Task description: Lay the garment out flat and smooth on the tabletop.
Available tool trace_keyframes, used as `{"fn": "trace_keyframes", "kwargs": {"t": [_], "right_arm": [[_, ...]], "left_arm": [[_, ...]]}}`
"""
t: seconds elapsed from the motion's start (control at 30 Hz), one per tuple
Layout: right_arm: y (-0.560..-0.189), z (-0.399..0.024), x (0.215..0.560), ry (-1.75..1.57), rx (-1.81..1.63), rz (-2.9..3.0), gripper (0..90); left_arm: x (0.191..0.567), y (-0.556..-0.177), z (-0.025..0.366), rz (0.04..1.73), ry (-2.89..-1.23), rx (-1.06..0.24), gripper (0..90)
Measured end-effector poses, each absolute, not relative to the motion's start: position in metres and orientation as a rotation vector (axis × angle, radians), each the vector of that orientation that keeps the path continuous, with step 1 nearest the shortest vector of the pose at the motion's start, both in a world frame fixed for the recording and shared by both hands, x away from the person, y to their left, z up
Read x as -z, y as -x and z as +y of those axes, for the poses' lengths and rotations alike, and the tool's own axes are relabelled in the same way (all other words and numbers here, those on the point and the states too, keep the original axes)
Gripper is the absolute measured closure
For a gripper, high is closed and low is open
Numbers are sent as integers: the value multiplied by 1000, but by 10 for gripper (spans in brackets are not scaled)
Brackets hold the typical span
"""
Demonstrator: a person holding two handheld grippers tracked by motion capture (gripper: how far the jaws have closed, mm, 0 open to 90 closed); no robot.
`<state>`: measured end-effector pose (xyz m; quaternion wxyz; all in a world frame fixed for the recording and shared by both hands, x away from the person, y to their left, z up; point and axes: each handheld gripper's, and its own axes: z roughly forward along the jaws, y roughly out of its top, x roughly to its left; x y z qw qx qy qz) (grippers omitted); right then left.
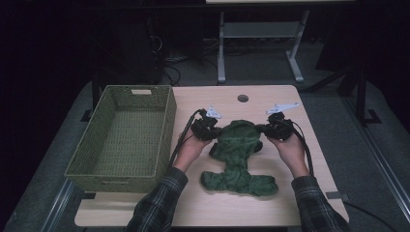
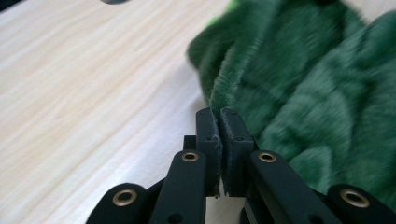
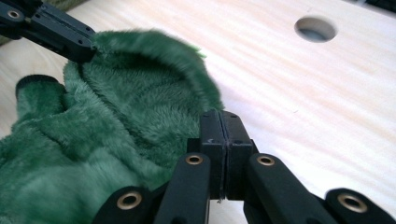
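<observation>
A green fleece garment (image 1: pixel 239 157) lies near the middle of the table (image 1: pixel 319 145), its upper part raised between the two tools and its lower part bunched on the wood nearer the person. The left tool (image 1: pixel 213 131) has its jaws pressed together on the left edge of the fleece; in the left gripper view (image 2: pixel 219 112) a thin fold of the pile runs up from between the closed pads. The right tool (image 1: pixel 264 129) pinches the right edge in the same way, and in the right gripper view (image 3: pixel 223 114) its jaws meet with the rim of the fabric caught at their tips; the left tool (image 3: pixel 88 51) shows there at the far rim of the fleece.

To the left of the garment stands a woven green basket (image 1: pixel 167 125), close beside the left hand (image 1: pixel 191 147) but apart from the fleece. A round hole (image 1: pixel 242 98) is cut in the table on its far side, beyond the garment. Nothing lies between the tools and the fabric.

Both hands come in from the near edge in plaid sleeves (image 1: pixel 159 205), palms turned inward, each tool pointing toward the other across the garment. The right hand (image 1: pixel 290 147) mirrors the left.
</observation>
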<state>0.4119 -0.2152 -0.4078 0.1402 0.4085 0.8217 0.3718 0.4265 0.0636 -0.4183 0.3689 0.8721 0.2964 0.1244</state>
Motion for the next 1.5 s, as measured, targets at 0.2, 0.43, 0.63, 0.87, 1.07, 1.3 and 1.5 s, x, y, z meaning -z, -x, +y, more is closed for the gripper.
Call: {"fn": "trace_keyframes", "kwargs": {"t": [0.2,0.43,0.63,0.87,1.07,1.3,1.5], "right_arm": [[-416,-221,425,-1207,-1049,2407,895],[-430,-219,452,-1237,-975,2422,897],[-441,-220,458,-1270,-955,2420,895],[-437,-224,451,-1288,-994,2385,766],[-426,-233,420,-1292,-1096,2350,729],[-407,-226,401,-1245,-1098,2382,687],[-391,-218,395,-1195,-1136,2404,687]], "left_arm": [[437,-437,72,826,-2210,-336,884],[459,-452,64,846,-2216,-395,888],[470,-460,62,876,-2223,-372,876],[454,-458,63,877,-2195,-371,671],[420,-445,70,845,-2162,-349,530],[403,-422,80,793,-2171,-323,387],[398,-393,82,773,-2175,-313,258]]}}
